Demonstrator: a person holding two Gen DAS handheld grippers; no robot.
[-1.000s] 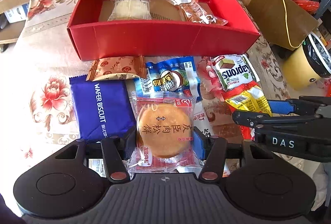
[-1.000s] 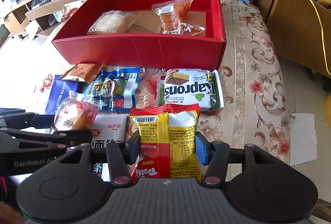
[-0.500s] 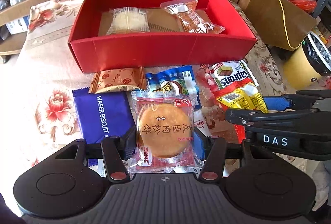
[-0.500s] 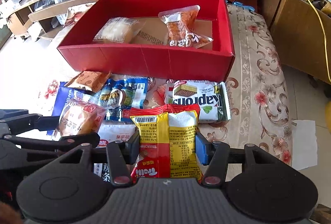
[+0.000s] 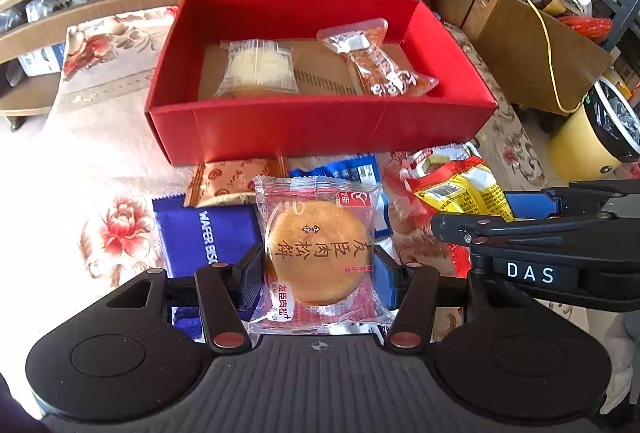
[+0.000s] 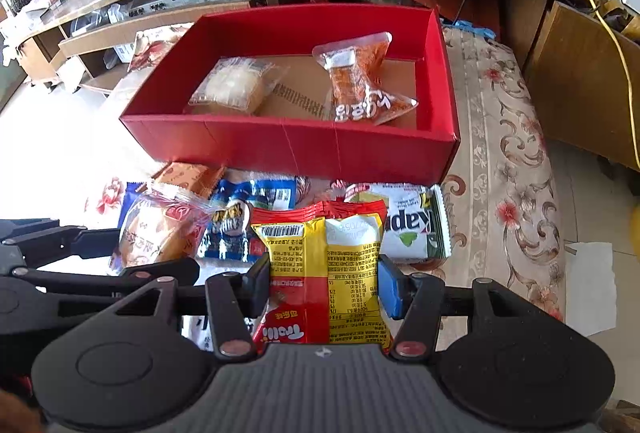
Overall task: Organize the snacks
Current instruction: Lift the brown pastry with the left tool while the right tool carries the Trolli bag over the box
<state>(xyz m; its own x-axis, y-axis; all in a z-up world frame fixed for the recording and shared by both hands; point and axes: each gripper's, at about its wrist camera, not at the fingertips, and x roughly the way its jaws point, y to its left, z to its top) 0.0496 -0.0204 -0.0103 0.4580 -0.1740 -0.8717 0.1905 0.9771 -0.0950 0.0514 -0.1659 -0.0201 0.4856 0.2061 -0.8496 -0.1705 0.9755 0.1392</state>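
Observation:
My left gripper point(image 5: 318, 267) is shut on a round golden pastry in a clear wrapper point(image 5: 318, 253), held above the loose snacks. My right gripper point(image 6: 322, 285) is shut on a red and yellow snack bag point(image 6: 324, 269), also lifted off the table. A red box point(image 5: 320, 131) stands beyond both; the red box point(image 6: 296, 145) holds a pale wrapped cake point(image 5: 258, 67) on the left and an orange snack packet point(image 5: 380, 67) on the right. In the right wrist view the pastry point(image 6: 158, 233) and the left gripper show at the left.
On the floral cloth point(image 5: 100, 233) before the box lie a blue wafer biscuit pack point(image 5: 204, 237), an orange patterned packet point(image 5: 228, 181), a blue packet point(image 6: 248, 217) and a white Kapsons wafer pack point(image 6: 408, 229). Wooden shelves and cables stand behind; a yellow bin point(image 5: 592, 137) is at right.
Both grippers have risen with their snacks and tilted up, so the red box now sits lower in both views and the shelves behind show. The grips are unchanged.

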